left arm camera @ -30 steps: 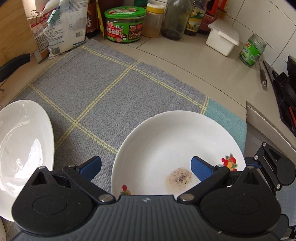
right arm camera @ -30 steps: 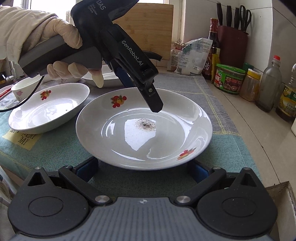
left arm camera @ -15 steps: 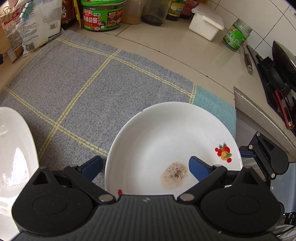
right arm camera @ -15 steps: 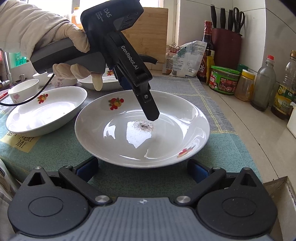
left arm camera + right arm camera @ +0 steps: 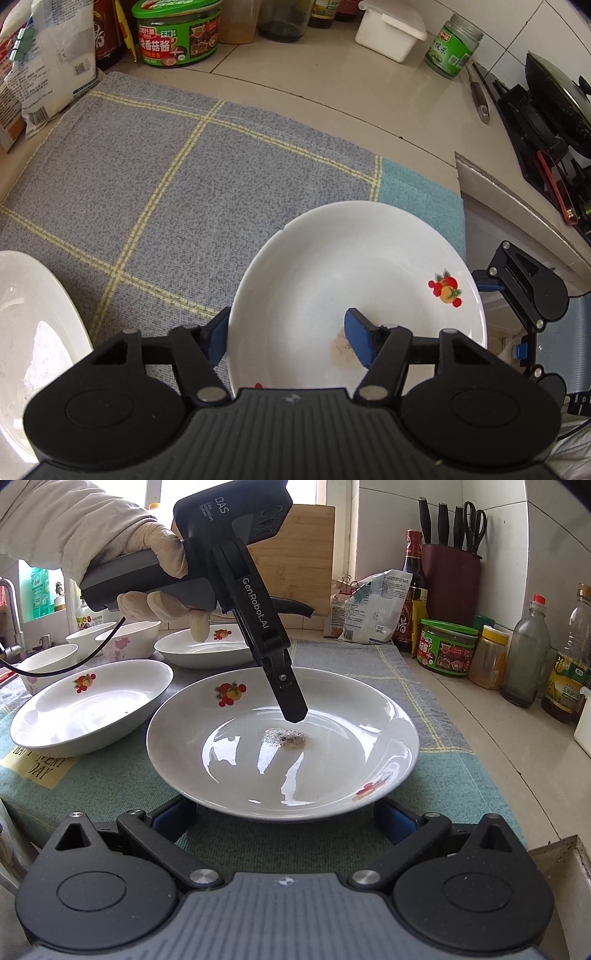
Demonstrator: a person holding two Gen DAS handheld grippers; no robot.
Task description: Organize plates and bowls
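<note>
A white plate with fruit prints and a dirty spot (image 5: pixel 332 280) (image 5: pixel 280 746) lies on the checked cloth. My left gripper (image 5: pixel 288 341) is open and straddles the plate's near rim, one finger over the dish, one outside; it shows from the side in the right wrist view (image 5: pixel 284 686). My right gripper (image 5: pixel 284 816) is open, low at the plate's opposite rim, fingers partly hidden under it; it shows in the left wrist view (image 5: pixel 524 291). A second plate (image 5: pixel 92 709) (image 5: pixel 33 325) lies to the left.
A third plate (image 5: pixel 207 648) and several bowls (image 5: pixel 125 642) stand behind. Jars, bottles and a bag (image 5: pixel 173 33) line the cloth's far edge, with a white box (image 5: pixel 389 33) and a knife block (image 5: pixel 452 579). A stove with a pan (image 5: pixel 554 107) is at the right.
The left gripper has come lower and nearer over the plate, its fingers closing in somewhat. The right gripper has edged closer to the plate's rim.
</note>
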